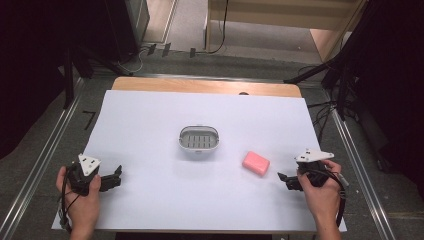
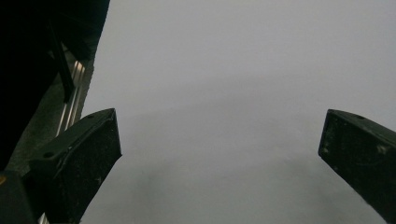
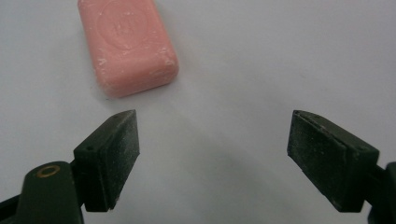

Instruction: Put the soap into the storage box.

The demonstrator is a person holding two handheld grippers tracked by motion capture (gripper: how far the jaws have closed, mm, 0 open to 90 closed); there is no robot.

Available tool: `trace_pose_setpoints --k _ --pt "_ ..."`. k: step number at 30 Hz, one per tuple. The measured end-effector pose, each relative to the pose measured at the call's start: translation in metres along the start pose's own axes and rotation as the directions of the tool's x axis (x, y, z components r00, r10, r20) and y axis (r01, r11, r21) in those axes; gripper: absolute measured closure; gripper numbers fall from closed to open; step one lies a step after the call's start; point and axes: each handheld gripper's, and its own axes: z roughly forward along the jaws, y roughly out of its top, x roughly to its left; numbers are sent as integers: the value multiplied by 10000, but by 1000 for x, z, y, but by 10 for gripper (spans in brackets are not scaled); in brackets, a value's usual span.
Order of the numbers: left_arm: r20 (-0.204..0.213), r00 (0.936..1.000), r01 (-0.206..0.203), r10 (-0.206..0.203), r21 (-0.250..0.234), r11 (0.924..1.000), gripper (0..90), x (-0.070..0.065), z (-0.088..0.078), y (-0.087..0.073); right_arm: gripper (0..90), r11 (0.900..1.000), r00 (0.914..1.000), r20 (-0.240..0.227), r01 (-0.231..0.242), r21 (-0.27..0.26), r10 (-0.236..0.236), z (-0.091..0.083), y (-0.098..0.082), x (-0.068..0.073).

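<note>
1. Soap, a pink bar [image 1: 256, 163], lies flat on the white table cover [image 1: 150, 125], right of the grey slotted soap dish [image 1: 199, 138] and well apart from it. Judging by the layout, the work in hand is getting the bar into that dish.

2. Right gripper [image 1: 289, 181] sits near the bar with its jaws spread wide and nothing between them. In the right gripper view the soap [image 3: 127, 45] lies ahead and off to the left of the jaw line, just beyond the left jaw tip, so a straight closing would likely catch only a corner or miss altogether.

3. If the gripper advances without first lining up, the left jaw could nudge the bar and push it across the smooth cover instead of straddling it.

4. Pale scuffs show along the soap's edges. A bar like this is probably slick and somewhat soft: too light a clamp may let it squirt out during the lift, too hard a clamp may dent it.

5. A grip across the long axis could exceed the jaw opening; across the short sides looks safer.

6. Left gripper [image 1: 116, 177] rests at the table's near left, jaws apart and empty, over bare cover [image 2: 233, 70]. The dish is unsupported, so a careless drop could shift or tip it, or leave the bar perched on the rim.
</note>
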Motion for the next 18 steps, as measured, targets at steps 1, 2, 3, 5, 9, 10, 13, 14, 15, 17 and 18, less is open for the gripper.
trace_pose_setpoints --k 1,2,3,5,9,10,13,14,15,17,18 --pt "-5 10000 8 -8 0 10000 0 0 0 0 172 9999 9998 -144 119 96 -118 2 4 0" --pt "-7 10000 12 -12 6 10000 0 0 0 0 172 9998 9997 -215 147 116 -144 3 6 1" --pt "-5 10000 13 -13 7 10000 0 0 0 0 172 9998 9997 -215 147 116 -144 3 6 1" --pt "7 10000 7 -7 -1 10000 0 0 0 0 174 9996 9994 -301 190 210 -183 5 12 2" --pt "5 10000 4 -4 -8 10000 0 0 0 0 181 9983 9980 -475 430 381 -412 10 22 2" --pt "10 10000 11 -11 -5 10000 0 0 0 0 181 9976 9975 -506 521 449 -498 11 24 2" --pt "13 10000 10 -10 -9 10000 0 0 0 0 187 9956 9960 -650 663 663 -620 15 29 4" --pt "21 10000 -3 3 -2 10000 0 0 0 0 190 9948 9955 -690 706 730 -656 16 30 5" --pt "16 10000 -5 5 -5 10000 0 0 0 0 201 9932 9945 -793 759 878 -690 18 33 6" --pt "5 10000 -28 28 -1 10000 0 0 0 0 204 9925 9937 -817 839 893 -767 19 35 7" --pt "20 10000 -62 62 7 10000 0 0 0 0 204 9921 9928 -879 887 893 -809 20 36 8"
